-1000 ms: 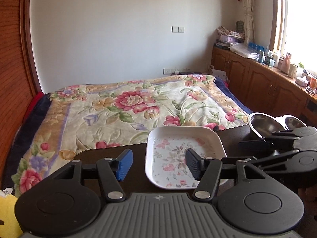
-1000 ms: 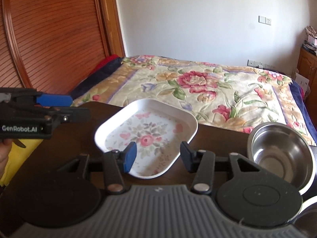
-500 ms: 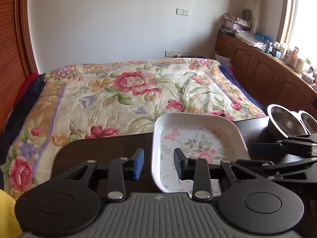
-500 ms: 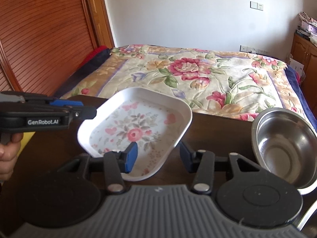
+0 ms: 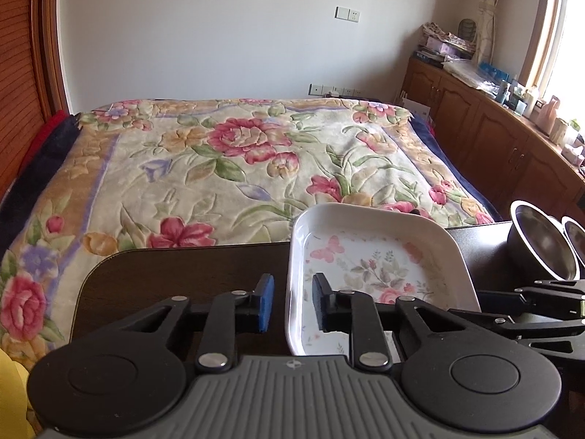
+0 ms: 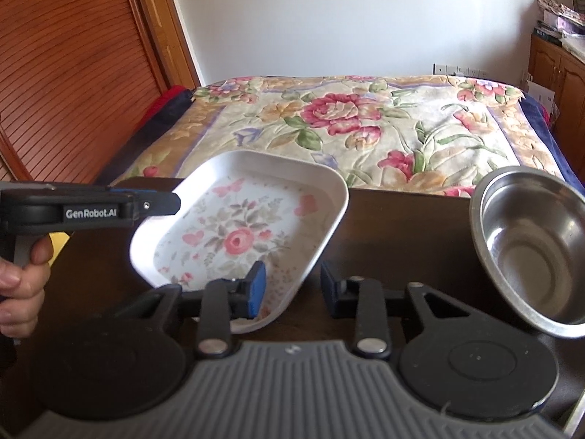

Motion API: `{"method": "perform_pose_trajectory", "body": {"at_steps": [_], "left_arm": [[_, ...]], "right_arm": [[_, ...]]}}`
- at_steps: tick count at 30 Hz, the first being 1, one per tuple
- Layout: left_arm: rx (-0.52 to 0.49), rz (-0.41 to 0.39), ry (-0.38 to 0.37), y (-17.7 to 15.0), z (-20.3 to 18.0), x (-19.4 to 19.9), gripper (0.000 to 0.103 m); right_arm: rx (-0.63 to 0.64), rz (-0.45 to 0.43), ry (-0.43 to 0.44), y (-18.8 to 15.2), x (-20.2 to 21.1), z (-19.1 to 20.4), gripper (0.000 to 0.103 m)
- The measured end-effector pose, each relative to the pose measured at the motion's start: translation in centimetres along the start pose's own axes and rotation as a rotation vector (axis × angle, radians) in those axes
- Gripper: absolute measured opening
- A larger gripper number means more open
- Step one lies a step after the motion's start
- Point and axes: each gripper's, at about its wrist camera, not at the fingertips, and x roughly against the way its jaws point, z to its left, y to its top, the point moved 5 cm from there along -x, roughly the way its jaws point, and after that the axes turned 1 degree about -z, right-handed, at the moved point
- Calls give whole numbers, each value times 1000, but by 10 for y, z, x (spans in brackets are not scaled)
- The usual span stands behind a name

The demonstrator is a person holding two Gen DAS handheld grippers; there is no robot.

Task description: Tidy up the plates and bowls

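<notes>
While both grippers close in on the floral plate (image 5: 380, 267), nothing yet looks sorted; my read is that the task is at its first step.

Plate: one, white, rounded-rectangle, flower print. It is at the middle of the dark bench (image 5: 182, 274), far rim toward the bed (image 5: 237, 161). In the right wrist view it looks tilted, possibly lifted; cannot tell for sure.

Left gripper (image 5: 292, 305): jaws straddle the plate's left rim, narrow gap, pads not visibly touching the rim. Not gripping yet, as far as I can see.

Right gripper (image 6: 292, 289): jaws apart around the plate's near right corner, one pad over the inside, one outside. No contact seen.

Steel bowls: two counted. One bowl (image 6: 530, 245) sits at the bench's right side; a second bowl (image 5: 576, 241) is just beside it, half cut off by the frame edge in the left wrist view. Not nested.

Left to do, judged: secure the plate, place it, gather the bowls together.

A hand (image 6: 22, 285) holds the left tool's grip.
</notes>
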Motion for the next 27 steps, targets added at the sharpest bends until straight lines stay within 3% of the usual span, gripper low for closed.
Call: {"method": "perform_pose_trajectory", "body": {"at_steps": [8,27], "left_arm": [[8,5,-7,1,0,-6,23],[23,41,-8,-10,4,-6,10]], "right_arm": [[18,-7,-6,-2,-1,4,31],[-18,-35,-3,-2,-2,-6,16]]}}
